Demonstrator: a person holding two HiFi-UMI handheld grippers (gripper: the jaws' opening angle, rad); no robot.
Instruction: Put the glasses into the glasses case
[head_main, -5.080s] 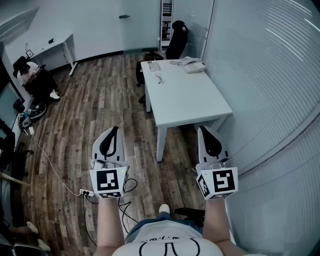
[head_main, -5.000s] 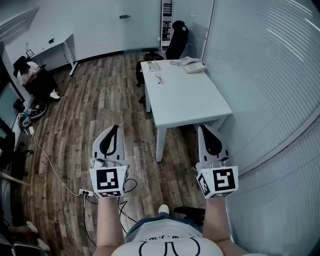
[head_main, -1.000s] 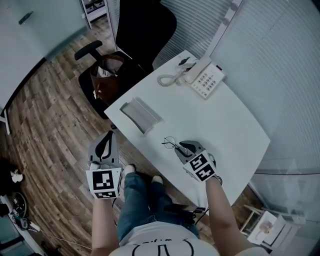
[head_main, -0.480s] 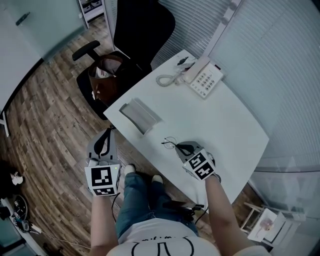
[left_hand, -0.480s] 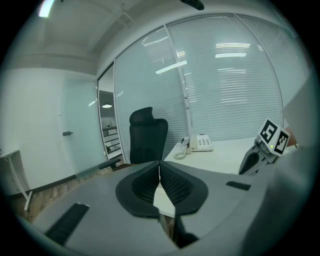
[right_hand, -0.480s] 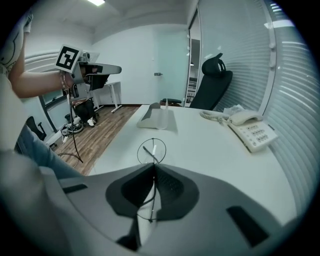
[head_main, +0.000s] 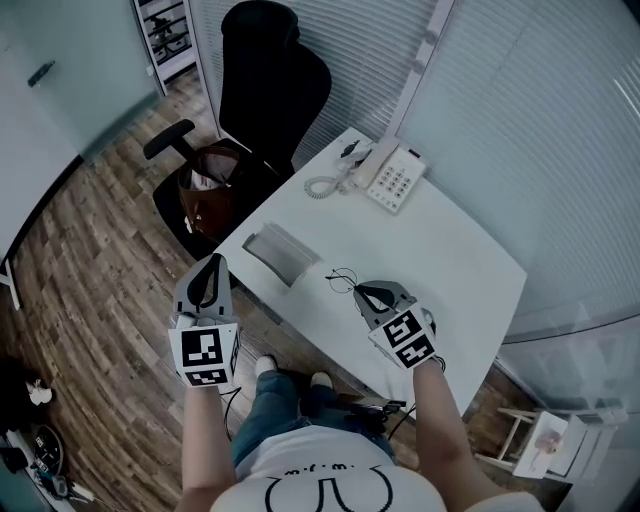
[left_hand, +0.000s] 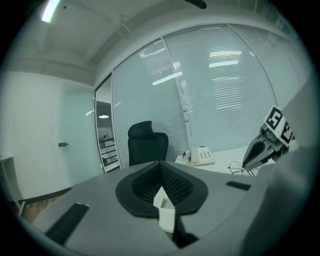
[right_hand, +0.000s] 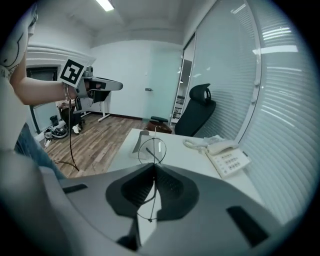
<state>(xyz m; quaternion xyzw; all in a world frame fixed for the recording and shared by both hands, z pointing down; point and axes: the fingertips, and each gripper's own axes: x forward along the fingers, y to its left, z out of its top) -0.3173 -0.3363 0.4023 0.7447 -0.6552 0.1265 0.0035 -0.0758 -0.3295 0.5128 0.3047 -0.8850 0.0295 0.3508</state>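
A pair of thin wire-rimmed glasses (head_main: 342, 277) hangs just above the white table (head_main: 450, 260), and my right gripper (head_main: 357, 288) is shut on its frame. In the right gripper view a round lens (right_hand: 151, 150) sticks out past the closed tips (right_hand: 152, 164). The grey glasses case (head_main: 280, 250) lies open near the table's left edge, left of the glasses; it also shows beyond the lens (right_hand: 136, 142). My left gripper (head_main: 213, 268) hovers off the table's left side, shut on nothing (left_hand: 161, 163).
A white desk phone (head_main: 390, 178) with a coiled cord sits at the table's far end. A black office chair (head_main: 275, 85) with a brown bag (head_main: 210, 190) on its seat stands beyond the left corner. Slatted glass walls run along the right.
My right gripper has closed on the glasses and lifted them off the table. My left gripper has risen a little beside the table edge.
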